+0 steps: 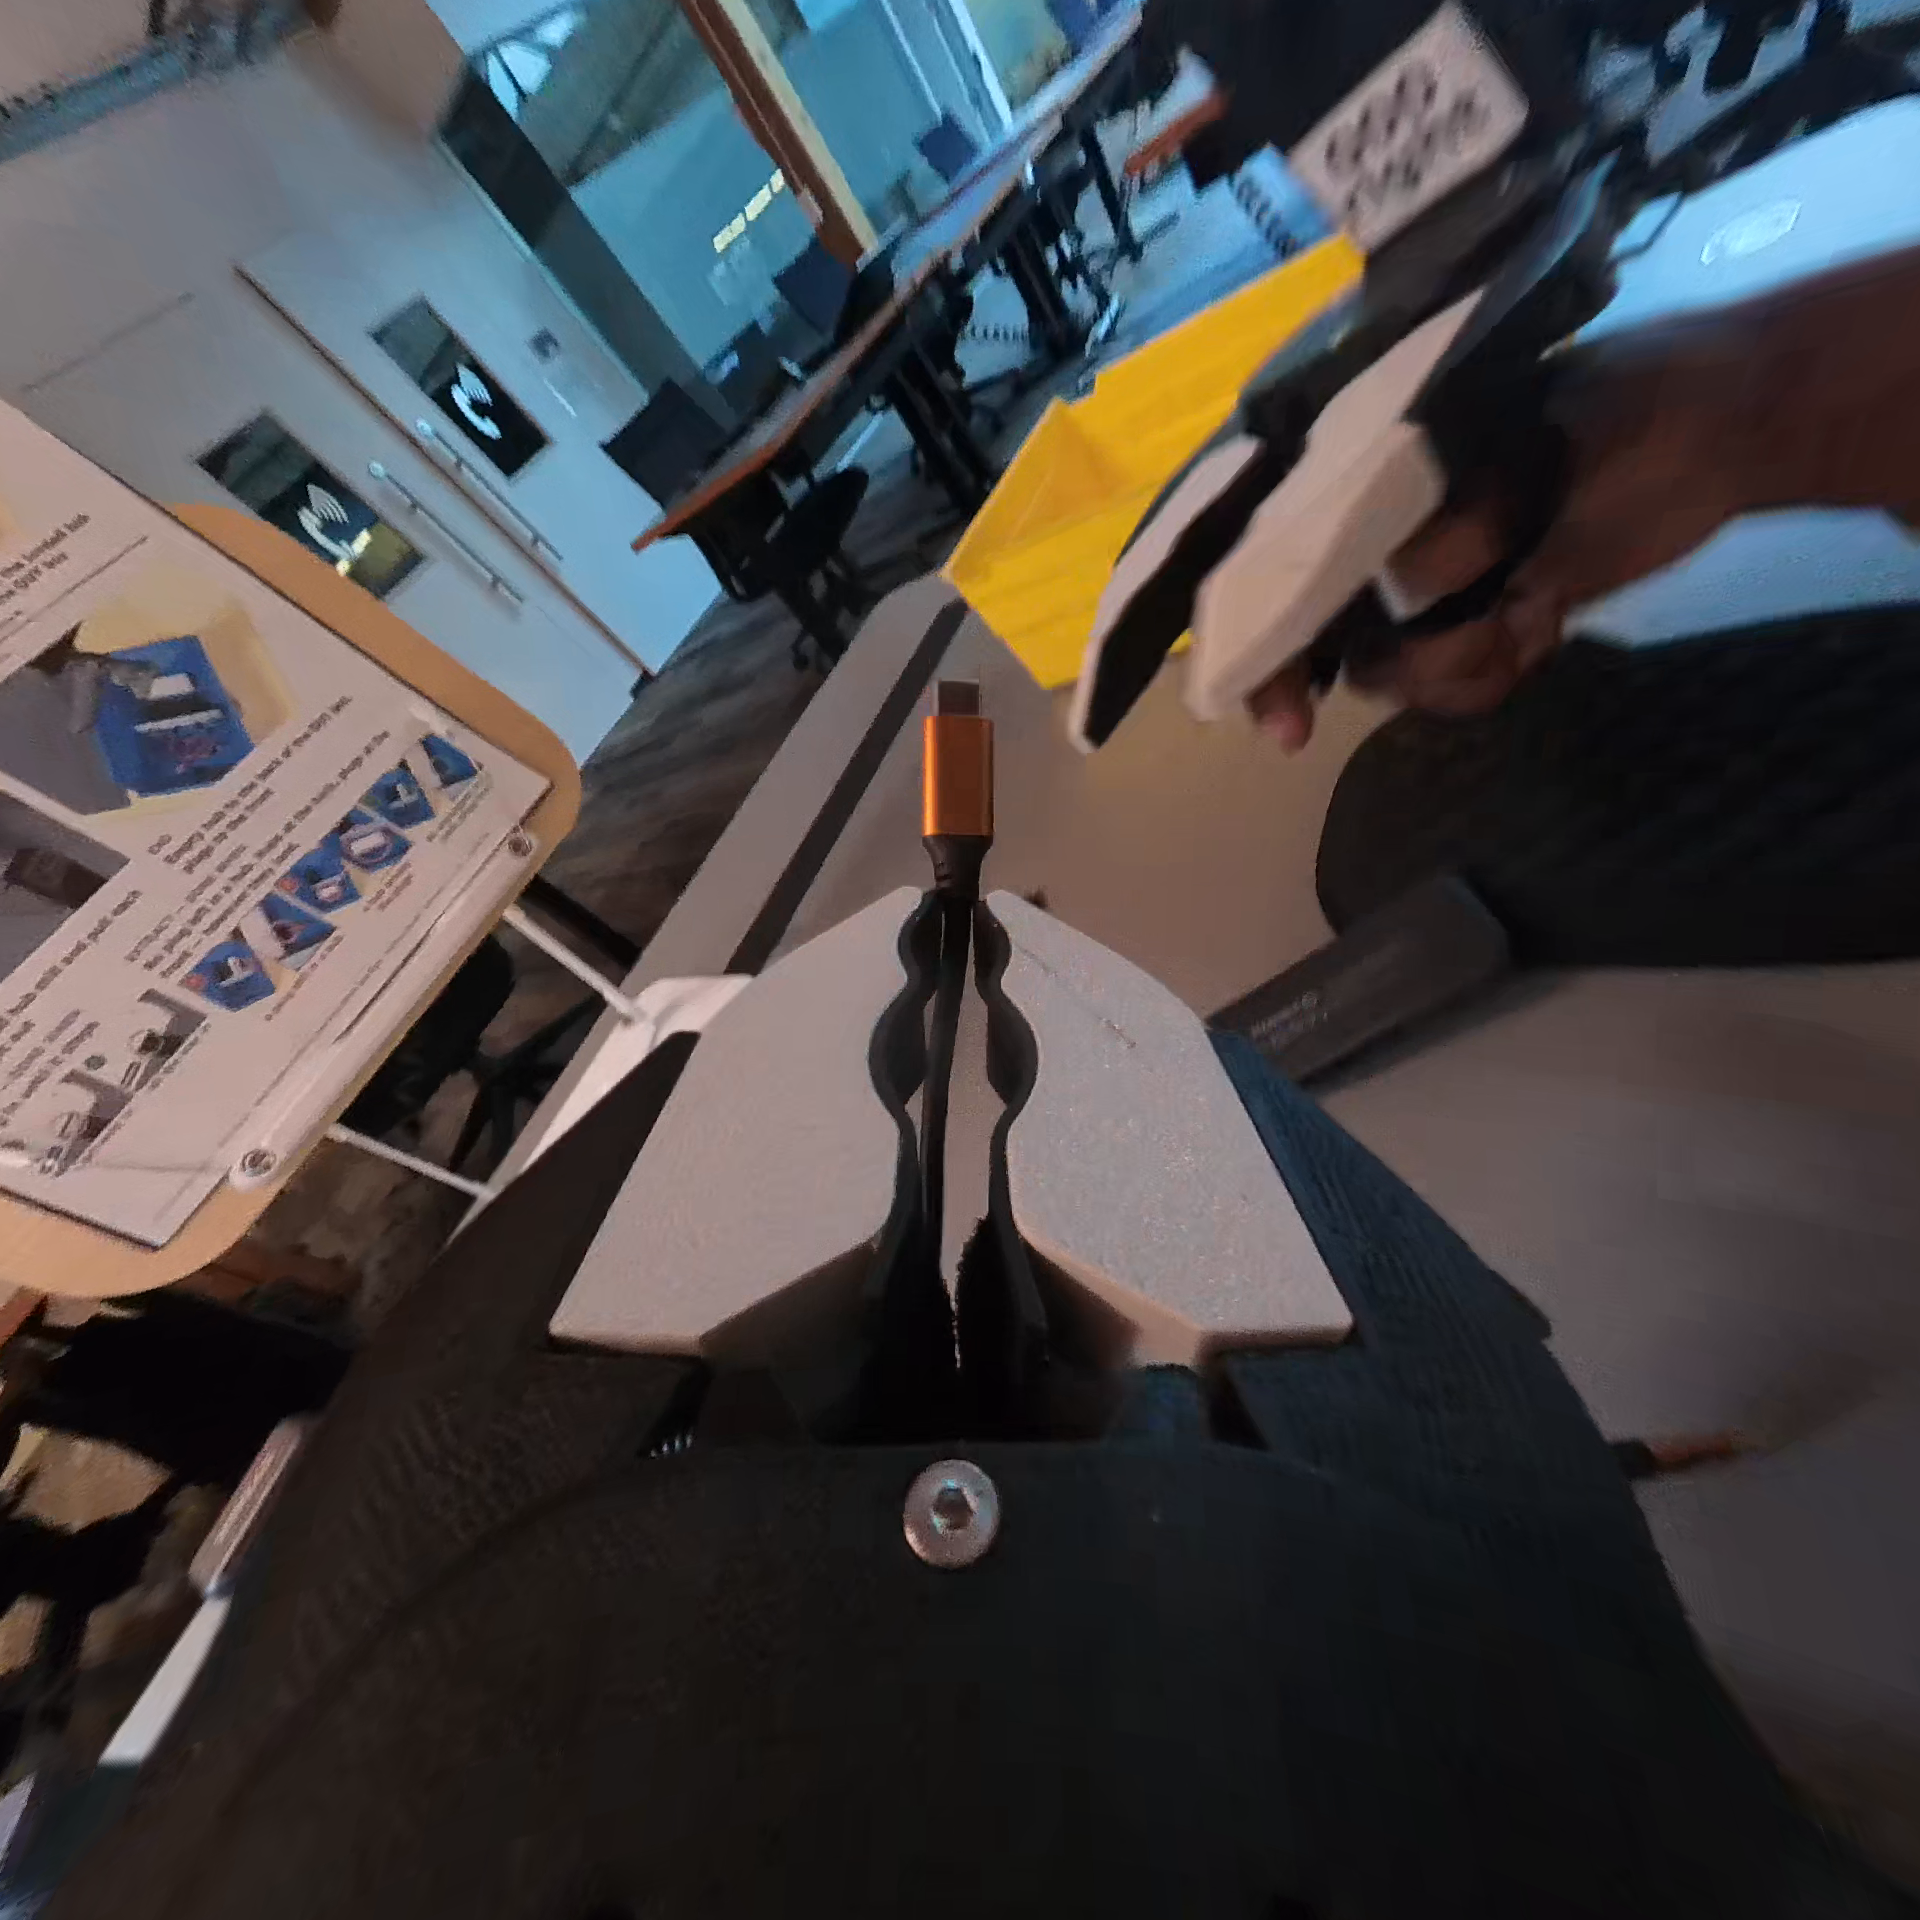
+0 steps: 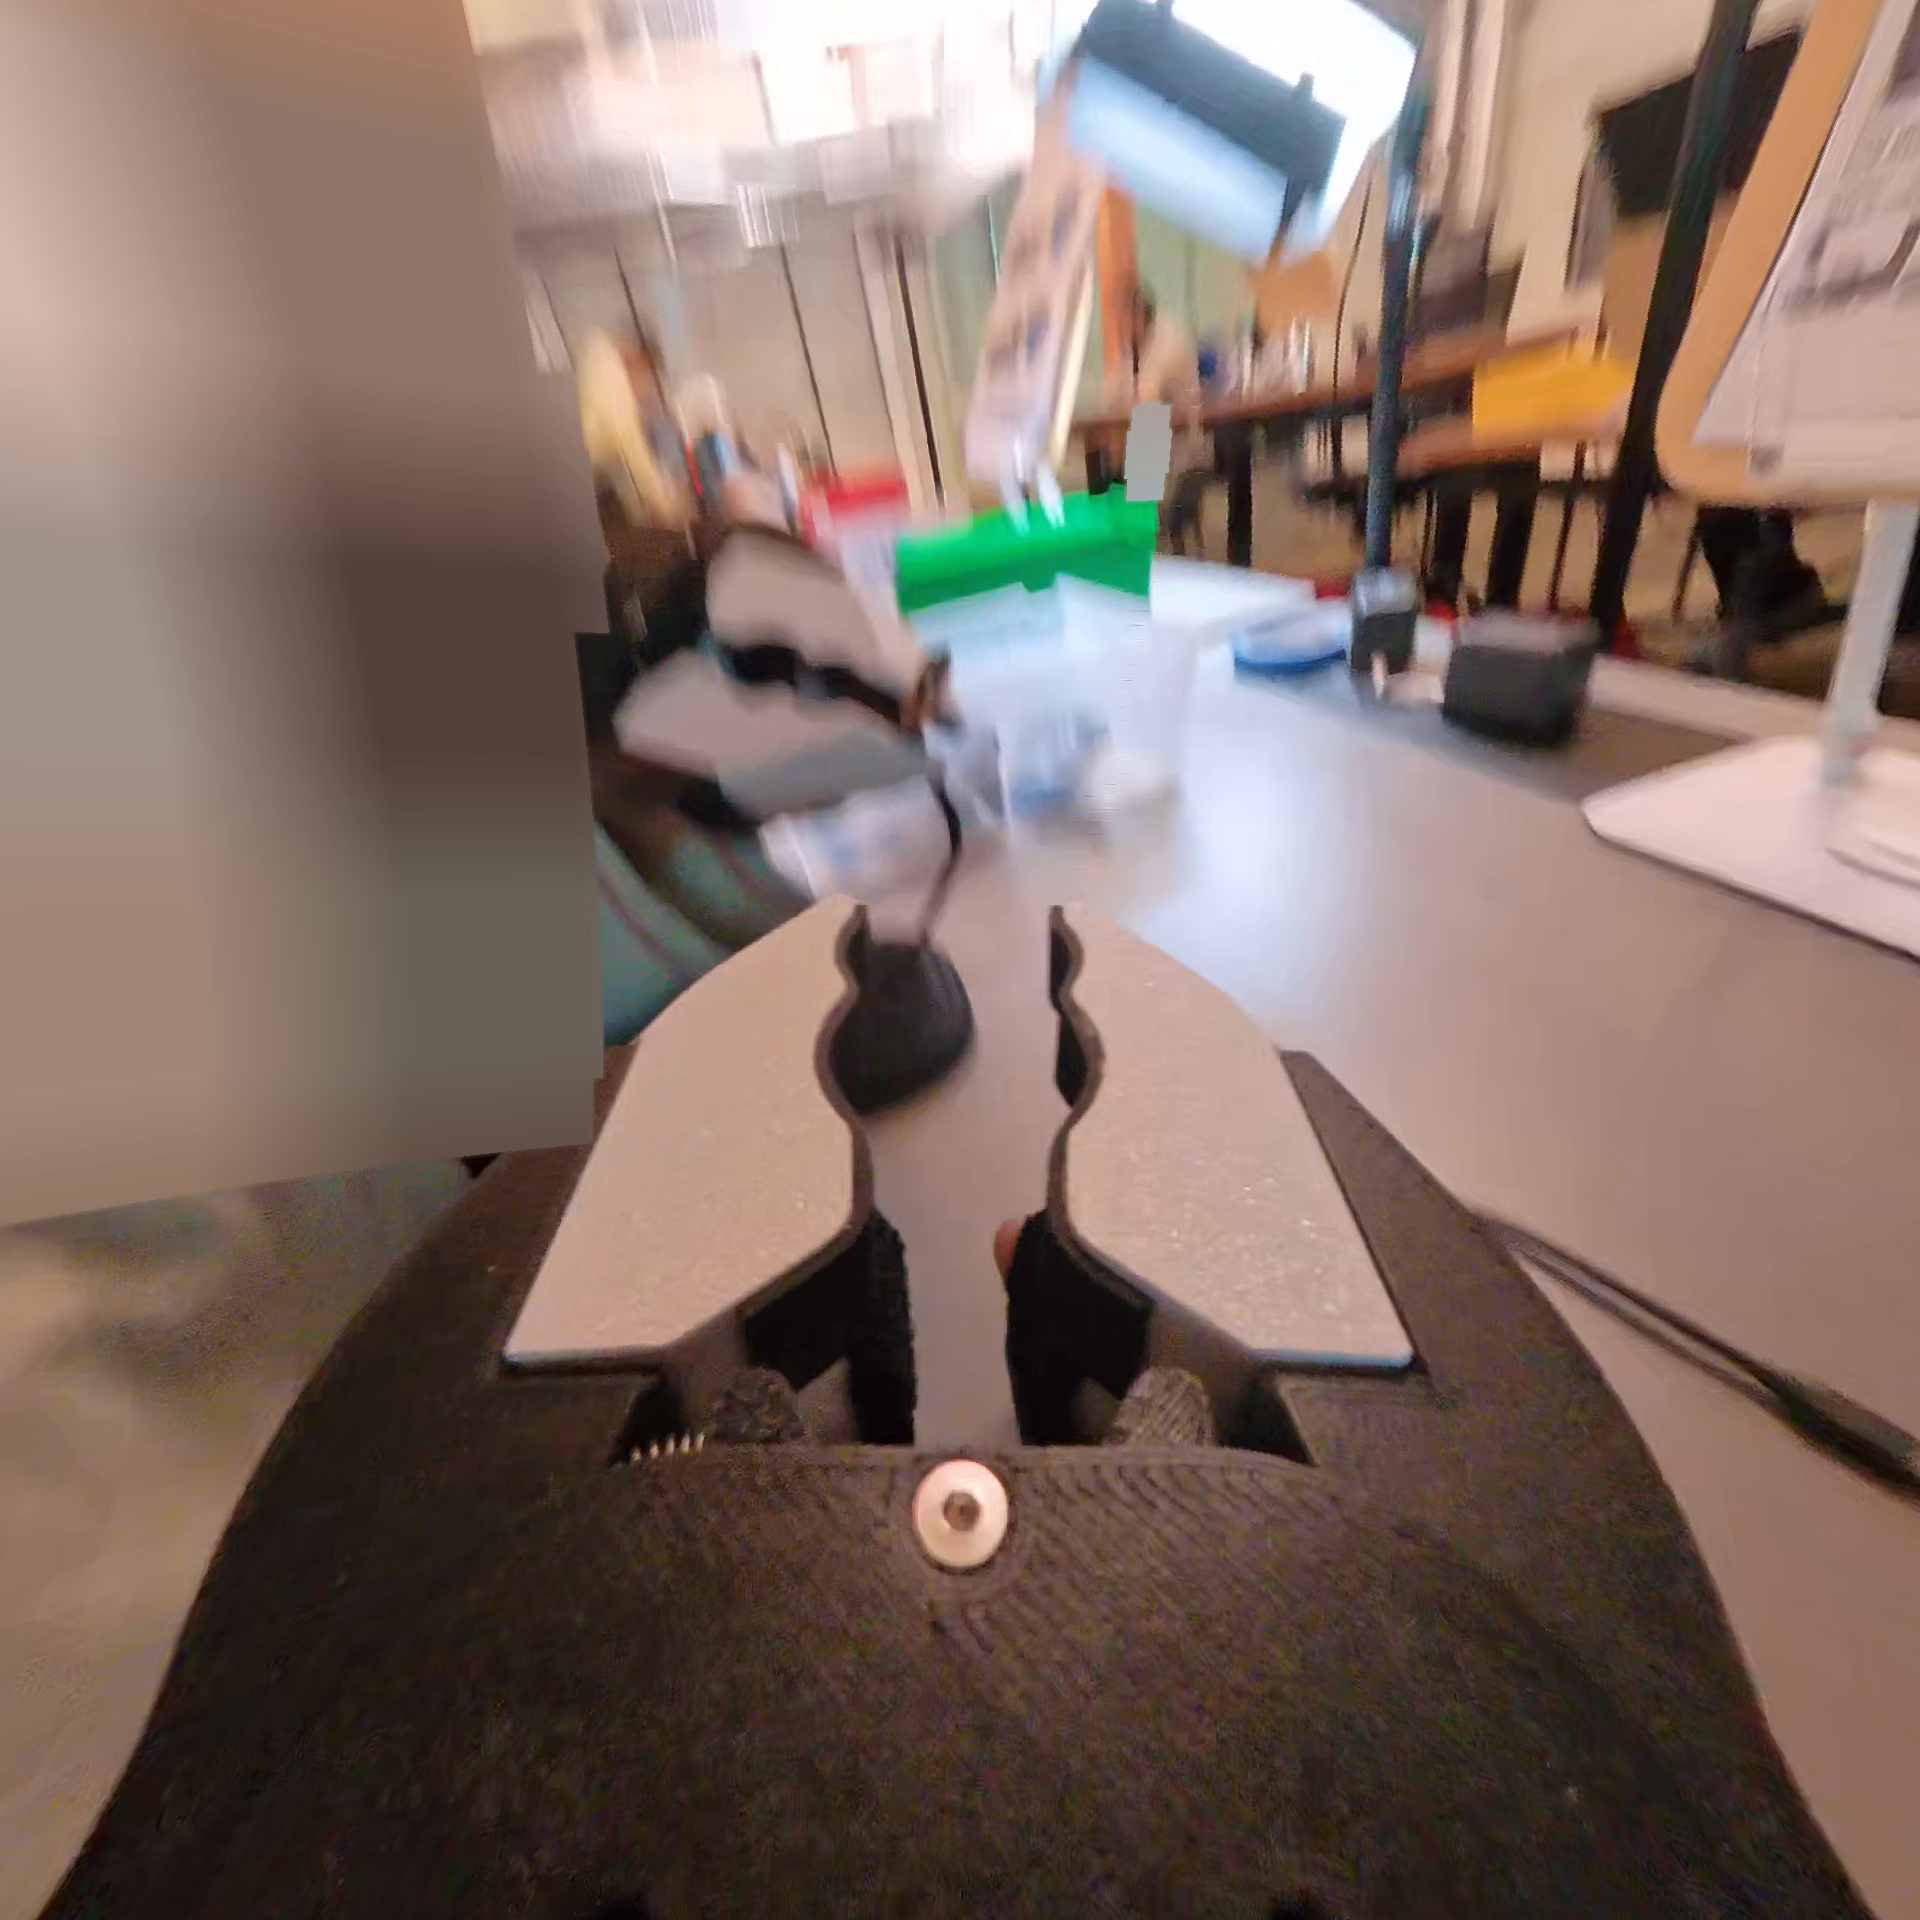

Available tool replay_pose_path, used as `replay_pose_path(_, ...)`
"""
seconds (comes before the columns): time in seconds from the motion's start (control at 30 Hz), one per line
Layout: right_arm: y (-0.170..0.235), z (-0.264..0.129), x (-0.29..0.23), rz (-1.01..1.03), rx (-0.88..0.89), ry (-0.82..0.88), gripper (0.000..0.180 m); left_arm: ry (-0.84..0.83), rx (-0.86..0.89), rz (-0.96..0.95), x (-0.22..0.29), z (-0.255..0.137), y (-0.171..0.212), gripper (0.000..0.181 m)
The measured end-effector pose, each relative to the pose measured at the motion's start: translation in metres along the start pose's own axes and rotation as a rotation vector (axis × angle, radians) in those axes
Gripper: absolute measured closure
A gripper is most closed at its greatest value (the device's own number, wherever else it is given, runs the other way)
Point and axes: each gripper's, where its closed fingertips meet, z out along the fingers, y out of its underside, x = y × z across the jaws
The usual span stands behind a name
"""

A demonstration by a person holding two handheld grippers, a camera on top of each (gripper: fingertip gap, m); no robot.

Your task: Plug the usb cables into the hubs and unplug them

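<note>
L gripper (image 1: 954, 902) clamped on black usb cable (image 1: 940, 1049) just behind the plug; orange-sleeved plug (image 1: 958, 777) sticks straight out past the fingertips, metal tip fwd, long axis in line w/ the fingers, held in air over the grey table (image 1: 1143, 862); cable body runs back down the slot betw the two pads; R gripper (image 2: 954, 925) fingers apart, gap clear, nothing clamped; black rounded lump (image 2: 902, 1023) sits by its left finger (image 2: 727, 1122), can't tell what it is, prob part of the rig or smth on the table beyond; in L view the R gripper (image 1: 1153, 665) hangs up-right of the plug tip, near but apart, fingers pointing down-left, a hand (image 1: 1507, 582) behind it; motion blur on it

key relation: dark grey hub (image 1: 1361, 987) lies flat on table, right of and lower than the plug, well off the plug's axis; so plug needs swinging right + down to line up w/ a port; ports not visible from here; L gripper is the nearer one and already has the plug; R free, prob to steady the hub

writing: hub has pale print on its side, too blurred; instruction sheet on stand (image 1: 208, 883) w/ photos + text, not transcribed; yellow bin (image 1: 1122, 488) behind, no label seen; R view bg heavily blurred, green box (image 2: 1023, 561) on far table, 2nd black cable (image 2: 1714, 1371) lying on table right of R gripper
</note>
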Motion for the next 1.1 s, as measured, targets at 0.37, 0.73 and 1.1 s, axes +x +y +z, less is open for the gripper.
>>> replay_pose_path(0.37,0.125,-0.052,0.01,-0.841,-0.713,0.085,0.119,0.103,-0.12,-0.068,0.021,0.005,0.04,0.174)
replay_pose_path(0.73,0.137,-0.033,0.014,-1.236,-0.842,0.105,0.139,0.121,-0.101,-0.075,0.034,0.01,0.041,0.174)
replay_pose_path(1.1,0.069,-0.024,0.023,-1.274,-0.619,0.376,0.168,0.218,-0.319,-0.12,0.06,0.004,0.057,0.175)
